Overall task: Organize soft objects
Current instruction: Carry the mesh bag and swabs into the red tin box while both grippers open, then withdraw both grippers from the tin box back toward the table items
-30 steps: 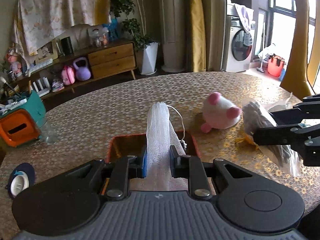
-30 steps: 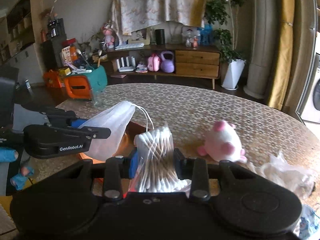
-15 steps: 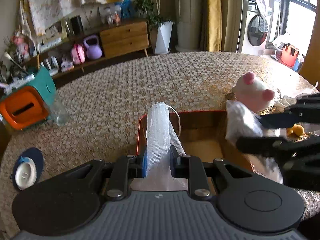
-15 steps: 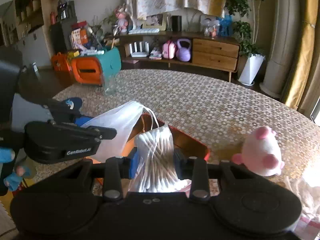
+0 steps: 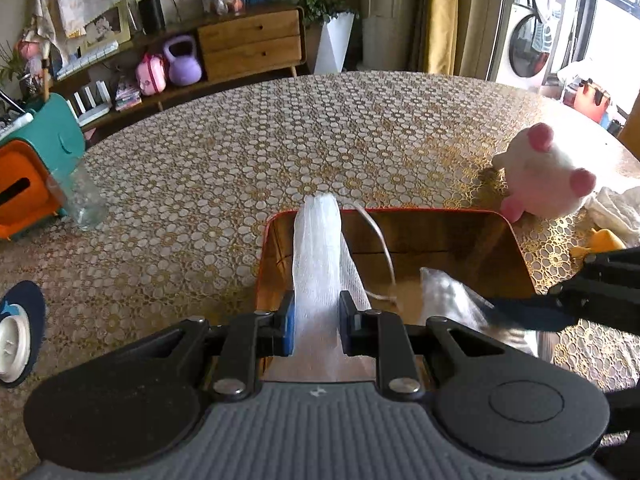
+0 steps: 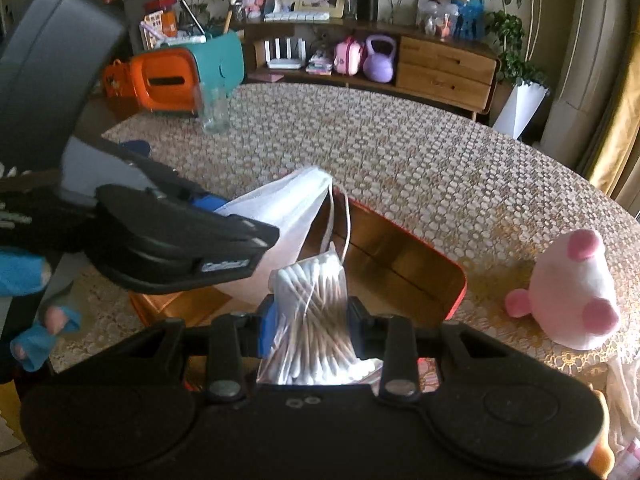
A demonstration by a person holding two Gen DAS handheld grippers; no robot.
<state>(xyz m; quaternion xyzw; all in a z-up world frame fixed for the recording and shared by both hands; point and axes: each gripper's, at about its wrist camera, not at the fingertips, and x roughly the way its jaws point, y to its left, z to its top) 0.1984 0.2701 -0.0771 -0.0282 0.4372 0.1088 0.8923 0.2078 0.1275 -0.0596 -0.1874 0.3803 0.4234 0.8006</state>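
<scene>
While a second ago your loads hung short of it, both now hang over the tin (image 5: 516, 240): your left gripper (image 5: 318, 322) pinches the mesh bag (image 5: 318, 256), your right gripper (image 6: 310, 322) clamps the cotton swabs (image 6: 310, 312). Release looks near; the plush pig (image 5: 546, 174) waits by the tin's far right corner.

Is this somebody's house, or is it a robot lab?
Most likely a home's living room. A round table with a lace-patterned cloth stands before a wooden sideboard with drawers, a white front-loading washing machine sits by the window, and a white-and-pink plush toy lies on the table.
</scene>
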